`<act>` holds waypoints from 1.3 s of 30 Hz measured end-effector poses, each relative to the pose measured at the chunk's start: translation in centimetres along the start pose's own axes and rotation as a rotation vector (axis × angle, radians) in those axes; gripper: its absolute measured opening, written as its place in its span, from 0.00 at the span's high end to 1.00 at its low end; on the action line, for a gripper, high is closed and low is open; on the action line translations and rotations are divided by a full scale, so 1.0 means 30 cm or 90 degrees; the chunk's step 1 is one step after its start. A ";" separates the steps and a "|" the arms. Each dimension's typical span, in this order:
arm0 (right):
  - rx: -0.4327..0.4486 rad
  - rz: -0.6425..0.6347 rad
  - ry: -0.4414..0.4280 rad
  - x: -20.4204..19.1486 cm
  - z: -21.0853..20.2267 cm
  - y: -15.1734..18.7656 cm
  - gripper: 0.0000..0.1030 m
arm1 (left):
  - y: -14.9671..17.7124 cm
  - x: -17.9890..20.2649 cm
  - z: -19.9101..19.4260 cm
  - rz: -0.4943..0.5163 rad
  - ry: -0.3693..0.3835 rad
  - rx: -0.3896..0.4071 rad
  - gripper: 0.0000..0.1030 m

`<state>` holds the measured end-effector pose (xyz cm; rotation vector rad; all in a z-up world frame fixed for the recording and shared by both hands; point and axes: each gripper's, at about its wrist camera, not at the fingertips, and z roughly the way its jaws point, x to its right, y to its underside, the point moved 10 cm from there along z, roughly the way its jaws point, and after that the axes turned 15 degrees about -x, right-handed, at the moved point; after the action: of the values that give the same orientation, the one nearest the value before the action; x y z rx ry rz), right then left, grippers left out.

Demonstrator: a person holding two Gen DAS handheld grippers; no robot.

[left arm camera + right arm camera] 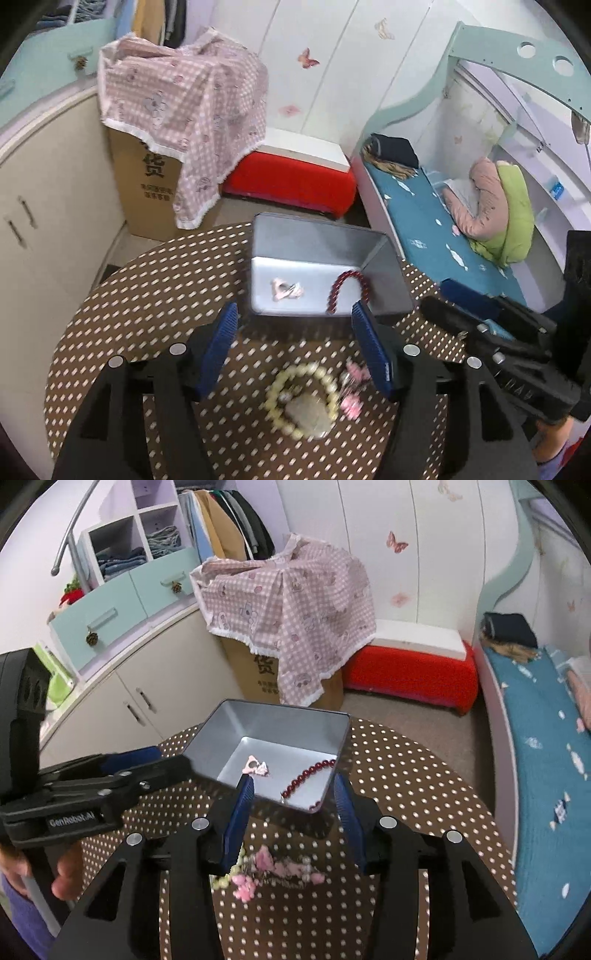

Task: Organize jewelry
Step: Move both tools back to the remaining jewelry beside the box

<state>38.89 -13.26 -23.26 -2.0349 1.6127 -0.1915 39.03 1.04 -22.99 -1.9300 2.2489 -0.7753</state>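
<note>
Picking next: reaching for the loose pieces on the bench [147, 314]; two already lie in the grey tin [317, 254], a red bead bracelet [347, 288] and a small pink piece [286, 288].
Left gripper [293, 347]: spread wide, empty, hovering above the pale bead bracelet [301, 397] with its grey stone pendant [308, 413].
Right gripper [293, 814]: spread wide too, empty, above the pink hair ornaments [273, 871]; a few pale beads just beside its left finger.
Grasp advice: best lowered straight down so both fingers straddle the bead ring; closing across the beads rather than the stone likely keeps the strand from slipping; blur on the beads leaves their exact lie unclear.
Crowding: pink ornaments touching or just beside the pale bracelet; likely dragged along unless one gripper goes first.
Tin edge: near wall of the tin close ahead of both grippers; lift high enough to clear its rim before dropping.
Bench edge: round and near on the bed [424, 218] side.
Open room: bare dotted surface left of the tin; right gripper just beside the tin's right wall.
</note>
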 end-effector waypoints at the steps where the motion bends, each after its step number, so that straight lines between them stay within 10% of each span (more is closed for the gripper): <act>1: 0.004 -0.002 -0.001 -0.004 -0.014 0.018 0.56 | 0.020 -0.010 -0.010 -0.002 -0.004 0.002 0.40; 17: -0.060 0.013 0.012 0.057 0.066 0.249 0.56 | 0.232 -0.101 0.155 -0.041 -0.050 -0.069 0.40; 29: -0.074 0.022 0.011 0.102 0.111 0.276 0.56 | 0.235 -0.066 0.186 0.038 -0.184 -0.071 0.45; 39: -0.084 0.024 0.008 0.116 0.132 0.280 0.56 | 0.230 -0.060 0.163 0.047 -0.186 -0.068 0.92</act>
<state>34.29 -16.48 -31.43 -2.1025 1.7108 -0.0864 35.00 1.72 -30.61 -1.8497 2.2057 -0.3434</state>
